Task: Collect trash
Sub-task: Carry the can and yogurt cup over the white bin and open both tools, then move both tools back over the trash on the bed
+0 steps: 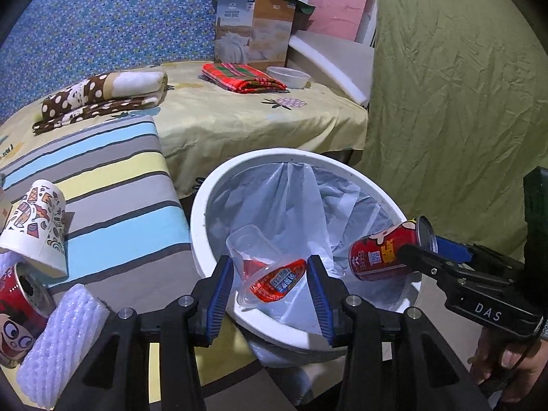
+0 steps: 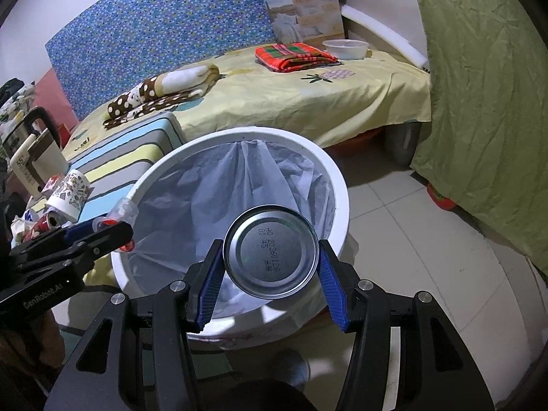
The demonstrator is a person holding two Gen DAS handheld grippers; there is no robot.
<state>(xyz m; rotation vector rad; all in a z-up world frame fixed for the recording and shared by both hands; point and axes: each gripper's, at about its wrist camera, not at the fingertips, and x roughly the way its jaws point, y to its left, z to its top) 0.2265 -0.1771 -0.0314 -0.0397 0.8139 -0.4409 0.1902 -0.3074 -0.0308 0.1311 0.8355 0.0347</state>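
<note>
A white round bin [image 1: 205, 205] lined with a pale plastic bag stands on the floor beside the bed. My left gripper [image 1: 270, 262] hovers over its near rim, pads against the sides of a crumpled clear plastic cup [image 1: 270, 274] with a red label. From the right, my right gripper [image 1: 419, 245] holds a red cartoon can [image 1: 380, 257] over the bin's rim. In the right wrist view the can's silver bottom [image 2: 270, 253] fills the gap in my right gripper [image 2: 270, 246], above the bin [image 2: 342, 188]. My left gripper [image 2: 113, 227] shows at the left rim with the plastic cup [image 2: 120, 210].
On the striped cushion [image 1: 113, 185] left of the bin lie a patterned paper cup [image 1: 37, 219], another red can [image 1: 20, 308] and white foam wrap [image 1: 61, 339]. The bed [image 1: 239, 120] carries folded blankets, a box and a clear tub. A green cloth [image 1: 445, 85] hangs on the right. A hand [image 1: 503, 359] grips the right tool.
</note>
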